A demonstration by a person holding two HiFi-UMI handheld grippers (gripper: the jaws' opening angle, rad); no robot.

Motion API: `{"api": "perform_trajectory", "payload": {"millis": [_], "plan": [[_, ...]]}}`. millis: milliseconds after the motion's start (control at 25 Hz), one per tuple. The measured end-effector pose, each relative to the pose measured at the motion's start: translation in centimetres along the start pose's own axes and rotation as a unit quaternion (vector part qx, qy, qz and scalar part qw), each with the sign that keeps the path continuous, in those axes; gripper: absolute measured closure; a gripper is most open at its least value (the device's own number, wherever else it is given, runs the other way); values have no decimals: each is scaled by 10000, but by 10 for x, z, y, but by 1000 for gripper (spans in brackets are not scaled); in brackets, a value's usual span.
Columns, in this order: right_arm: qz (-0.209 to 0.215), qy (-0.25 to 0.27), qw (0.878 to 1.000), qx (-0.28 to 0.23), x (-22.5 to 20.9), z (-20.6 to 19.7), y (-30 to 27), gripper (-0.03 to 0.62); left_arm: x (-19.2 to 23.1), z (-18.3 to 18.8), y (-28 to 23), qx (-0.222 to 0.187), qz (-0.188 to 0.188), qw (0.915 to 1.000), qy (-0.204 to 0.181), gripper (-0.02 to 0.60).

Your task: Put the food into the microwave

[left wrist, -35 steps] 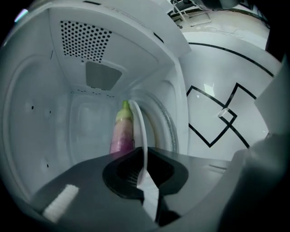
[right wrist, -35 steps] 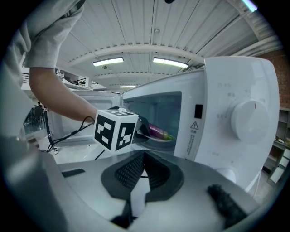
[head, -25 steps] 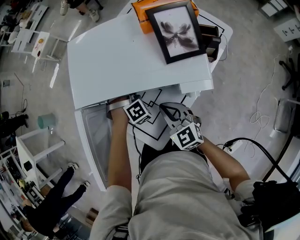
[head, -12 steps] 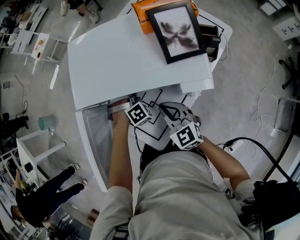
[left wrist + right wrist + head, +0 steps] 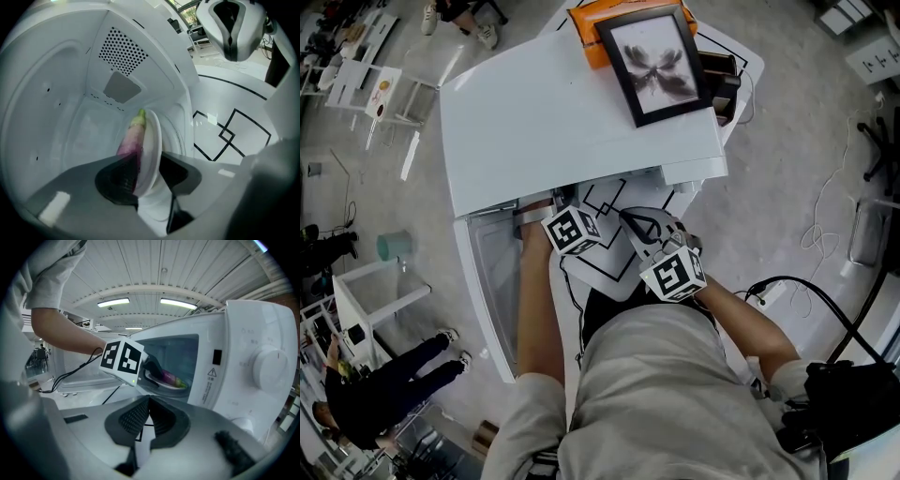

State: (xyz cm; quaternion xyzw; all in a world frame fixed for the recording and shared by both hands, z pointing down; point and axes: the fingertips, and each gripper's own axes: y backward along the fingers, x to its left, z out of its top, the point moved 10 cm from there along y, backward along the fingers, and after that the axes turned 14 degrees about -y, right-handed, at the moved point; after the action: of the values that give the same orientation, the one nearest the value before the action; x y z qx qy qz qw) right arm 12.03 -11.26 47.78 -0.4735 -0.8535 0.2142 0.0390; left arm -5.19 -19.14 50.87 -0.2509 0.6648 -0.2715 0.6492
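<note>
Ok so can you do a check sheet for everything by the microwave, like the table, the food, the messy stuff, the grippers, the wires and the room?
Surface: white table with black line marks.
Job's things: microwave with its door open; plate carrying purple, green-tipped food is inside it.
Clutter: framed picture lying over an orange box on top of the microwave.
Grippers: left hand-held gripper has just been opening its jaws, with the plate between them and not pinched; right hand-held gripper is shut, empty and outside the microwave.
Cables: black cable on the floor.
Surroundings: grey floor, person in dark clothes, white shelf unit.
</note>
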Motion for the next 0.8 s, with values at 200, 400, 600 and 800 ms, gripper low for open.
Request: {"api": "perform_trajectory", "payload": {"millis": [200,400,600,800], "plan": [[23,36,10000,-10,3,1,1,583,1,-8,4,-482,-49,9963,717,385],[64,72,10000,13,5,1,2,583,-1,-10,8,-602,133,9934,963,347],[107,90,9999,27,8,2,2,583,-6,-10,17,-746,130,9898,1207,344],[141,92,9998,42,10,2,2,583,-11,-7,29,-805,274,9870,1367,344]]}}
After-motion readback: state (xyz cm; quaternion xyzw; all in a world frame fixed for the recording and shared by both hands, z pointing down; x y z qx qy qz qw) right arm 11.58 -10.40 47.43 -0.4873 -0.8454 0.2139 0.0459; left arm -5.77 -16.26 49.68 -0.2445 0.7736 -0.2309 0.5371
